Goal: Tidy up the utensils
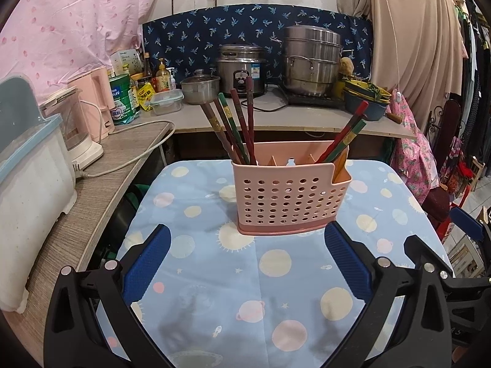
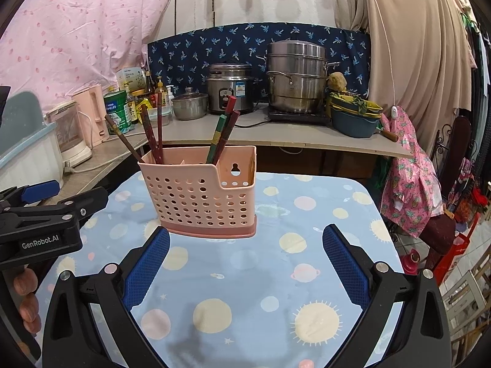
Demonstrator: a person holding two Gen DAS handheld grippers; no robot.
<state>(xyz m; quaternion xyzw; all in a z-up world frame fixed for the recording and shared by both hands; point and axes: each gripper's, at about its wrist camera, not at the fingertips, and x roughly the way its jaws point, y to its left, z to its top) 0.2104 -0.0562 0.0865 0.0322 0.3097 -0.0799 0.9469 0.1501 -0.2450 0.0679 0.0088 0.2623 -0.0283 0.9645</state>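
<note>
Chopsticks (image 1: 237,128), dark red, green and brown with patterned bands, stood sorted in a pink perforated utensil holder (image 1: 287,197) at the middle of a small table covered by a blue planet-print cloth (image 1: 214,291). One bunch leaned left in the holder's left compartment; a second bunch (image 1: 343,138) leaned right at the other end, with the compartments between them apparently empty. Leaning against the rim likely kept each bunch upright. Both tools hung back from the holder, touching nothing: the left gripper (image 1: 245,263) was spread wide and empty, and so was the right gripper (image 2: 245,265). Judging by this, the sorting looked finished. Behind the table, a counter (image 1: 276,119) carried a rice cooker (image 1: 242,67) and a stacked steel steamer (image 1: 311,59).
</note>
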